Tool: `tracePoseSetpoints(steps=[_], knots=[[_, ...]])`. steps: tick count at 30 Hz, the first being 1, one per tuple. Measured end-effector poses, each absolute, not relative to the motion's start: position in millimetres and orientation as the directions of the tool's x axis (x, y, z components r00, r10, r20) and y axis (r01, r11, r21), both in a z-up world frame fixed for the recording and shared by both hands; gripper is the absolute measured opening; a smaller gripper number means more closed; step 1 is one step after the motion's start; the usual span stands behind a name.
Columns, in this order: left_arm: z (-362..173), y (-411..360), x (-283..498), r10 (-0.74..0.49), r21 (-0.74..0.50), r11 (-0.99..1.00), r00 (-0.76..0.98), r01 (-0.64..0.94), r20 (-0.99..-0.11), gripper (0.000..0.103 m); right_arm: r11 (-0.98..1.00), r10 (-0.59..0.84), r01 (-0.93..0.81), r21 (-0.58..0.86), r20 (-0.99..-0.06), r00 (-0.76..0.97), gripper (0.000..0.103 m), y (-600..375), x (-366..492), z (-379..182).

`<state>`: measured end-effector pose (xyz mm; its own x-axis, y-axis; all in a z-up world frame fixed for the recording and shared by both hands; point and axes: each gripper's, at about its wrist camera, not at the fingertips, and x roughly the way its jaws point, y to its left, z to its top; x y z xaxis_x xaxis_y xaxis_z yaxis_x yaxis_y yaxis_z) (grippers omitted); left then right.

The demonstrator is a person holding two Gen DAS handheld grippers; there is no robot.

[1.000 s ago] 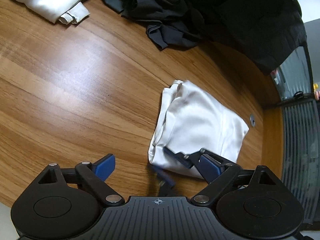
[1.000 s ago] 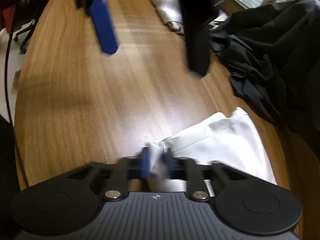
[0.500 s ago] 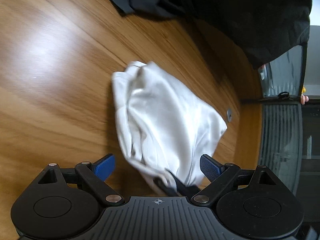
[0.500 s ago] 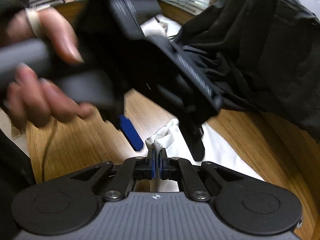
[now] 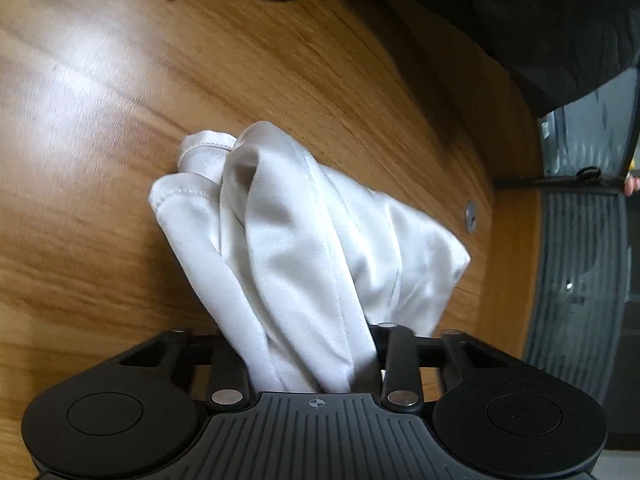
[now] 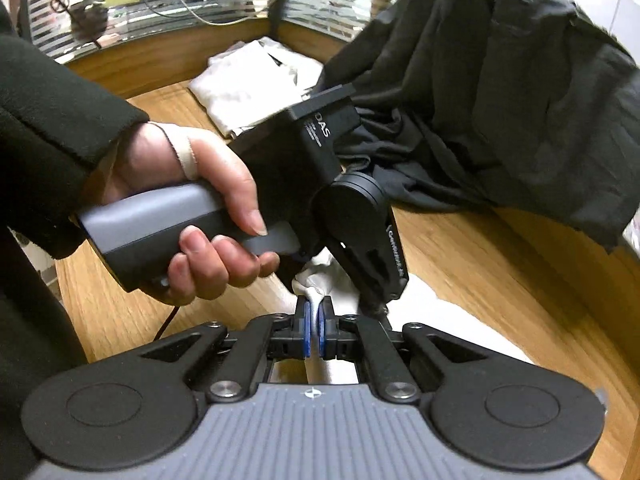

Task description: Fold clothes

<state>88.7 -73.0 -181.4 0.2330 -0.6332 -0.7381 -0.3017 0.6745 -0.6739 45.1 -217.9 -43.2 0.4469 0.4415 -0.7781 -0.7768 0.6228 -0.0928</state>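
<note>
Both the left gripper (image 5: 312, 364) and right gripper (image 6: 314, 334) pinch a bunched white garment (image 5: 304, 232) above the wooden table (image 5: 120, 120), likely to carry or refold it.

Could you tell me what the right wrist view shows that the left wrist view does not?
Only the right wrist view shows the person's hand gripping the left tool's handle, a folded white garment farther back, and the right tool shut on a white fold. Only the left wrist view shows the white garment bunched up into the left tool and a small metal disc in the table. Both show the wooden table and the dark clothes pile.
</note>
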Motion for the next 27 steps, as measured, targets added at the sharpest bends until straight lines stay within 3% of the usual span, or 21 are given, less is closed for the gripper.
tracePoseSetpoints(steps=[3,7,8,10,13,21,23,27], knots=[[-176.8,-79.4,94.6,-0.596,-0.633,0.729,0.213,-0.260,-0.774,0.022,0.684,0.423,-0.727,-0.050,-0.785,0.452,0.008,-235.1,49.4,-47.2],[-170.6,-88.0,102.5,-0.541,-0.572,0.795,0.190,-0.202,-0.819,0.022,0.759,0.398,-0.652,0.006,-0.796,0.456,0.040,-258.2,55.2,-52.6],[-169.0,-90.1,104.5,-0.527,-0.556,0.810,0.185,-0.187,-0.830,0.022,0.776,0.392,-0.631,0.020,-0.798,0.457,0.043,-263.9,56.6,-54.0],[-165.4,-94.7,111.2,-0.494,-0.518,0.843,0.171,-0.146,-0.852,0.022,0.807,0.380,-0.588,0.047,-0.804,0.457,0.066,-275.4,59.5,-56.7],[-162.1,-97.4,122.0,-0.457,-0.472,0.877,0.150,-0.090,-0.877,0.022,0.868,0.340,-0.491,0.080,-0.817,0.467,0.082,-300.4,65.0,-64.9],[-155.6,-104.6,148.8,-0.371,-0.371,0.928,0.122,0.020,-0.921,0.023,0.952,0.307,-0.128,0.279,-0.850,0.427,0.095,-397.2,95.0,-108.9],[-156.2,-105.5,152.5,-0.358,-0.356,0.934,0.109,0.037,-0.927,0.023,0.937,0.341,-0.076,0.341,-0.843,0.416,0.100,-413.0,106.2,-123.7],[-159.8,-105.9,156.8,-0.351,-0.349,0.936,0.081,0.039,-0.933,0.026,0.910,0.396,-0.044,0.411,-0.834,0.384,0.100,-422.1,130.0,-147.1]])
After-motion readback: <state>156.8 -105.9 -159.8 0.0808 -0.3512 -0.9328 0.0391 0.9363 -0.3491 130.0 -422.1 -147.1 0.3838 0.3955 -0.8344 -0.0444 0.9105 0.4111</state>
